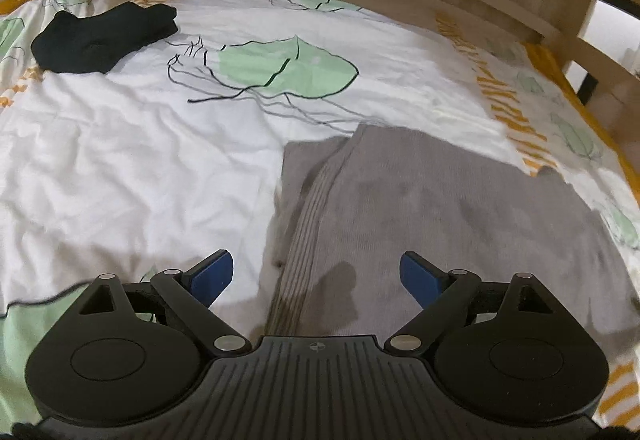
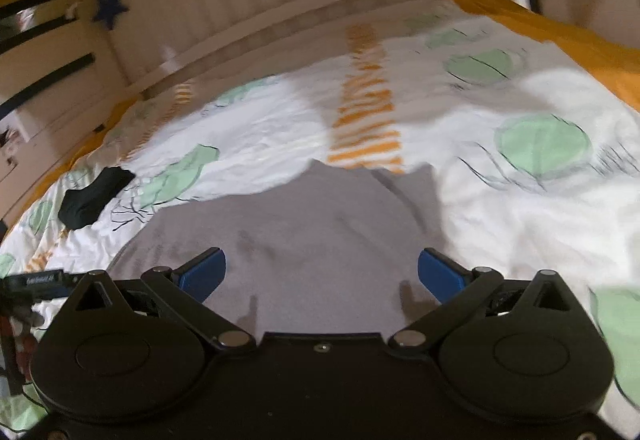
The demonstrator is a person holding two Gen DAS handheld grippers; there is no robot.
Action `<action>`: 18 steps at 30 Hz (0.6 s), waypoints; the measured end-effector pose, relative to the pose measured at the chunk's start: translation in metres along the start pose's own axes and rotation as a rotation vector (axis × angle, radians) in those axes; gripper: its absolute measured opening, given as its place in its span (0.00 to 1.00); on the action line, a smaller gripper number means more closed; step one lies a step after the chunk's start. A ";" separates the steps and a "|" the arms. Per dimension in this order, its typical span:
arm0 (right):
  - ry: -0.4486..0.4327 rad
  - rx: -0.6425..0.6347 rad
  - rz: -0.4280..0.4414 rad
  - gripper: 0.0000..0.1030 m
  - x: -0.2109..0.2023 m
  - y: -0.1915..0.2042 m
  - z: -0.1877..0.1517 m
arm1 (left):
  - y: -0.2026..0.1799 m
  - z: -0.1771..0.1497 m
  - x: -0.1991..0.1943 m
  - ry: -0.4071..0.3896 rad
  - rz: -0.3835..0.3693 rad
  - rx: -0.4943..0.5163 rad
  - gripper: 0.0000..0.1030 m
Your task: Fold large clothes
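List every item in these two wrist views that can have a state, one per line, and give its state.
left gripper: open, empty, above the grey garment's ribbed edge
right gripper: open, empty, over the grey garment
grey garment: lying flat on the bed, partly folded
black garment: folded, set aside
bedspread: spread out, wrinkled

grey garment [image 1: 440, 207] near edge hidden behind gripper, far bedding [image 2: 400, 79] blurred
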State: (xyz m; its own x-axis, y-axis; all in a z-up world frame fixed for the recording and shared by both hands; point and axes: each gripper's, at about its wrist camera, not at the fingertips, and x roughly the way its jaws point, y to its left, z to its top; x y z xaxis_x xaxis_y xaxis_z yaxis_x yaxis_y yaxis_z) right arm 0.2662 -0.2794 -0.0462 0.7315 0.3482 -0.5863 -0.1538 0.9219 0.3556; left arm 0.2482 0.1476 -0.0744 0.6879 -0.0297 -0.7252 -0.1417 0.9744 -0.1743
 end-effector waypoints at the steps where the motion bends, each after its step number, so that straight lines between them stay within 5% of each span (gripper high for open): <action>1: 0.015 0.025 -0.002 0.99 -0.002 -0.004 -0.003 | 0.002 -0.003 -0.001 0.005 0.002 -0.001 0.88; 18: 0.195 0.334 0.034 1.00 0.000 -0.044 -0.048 | 0.023 -0.042 0.001 0.087 -0.070 -0.064 0.90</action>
State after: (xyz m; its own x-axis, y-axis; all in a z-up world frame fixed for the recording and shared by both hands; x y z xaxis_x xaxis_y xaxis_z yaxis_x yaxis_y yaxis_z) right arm 0.2408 -0.3119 -0.0969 0.5847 0.4326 -0.6863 0.0731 0.8144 0.5757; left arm 0.2155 0.1601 -0.1073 0.6336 -0.1189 -0.7645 -0.1427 0.9532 -0.2665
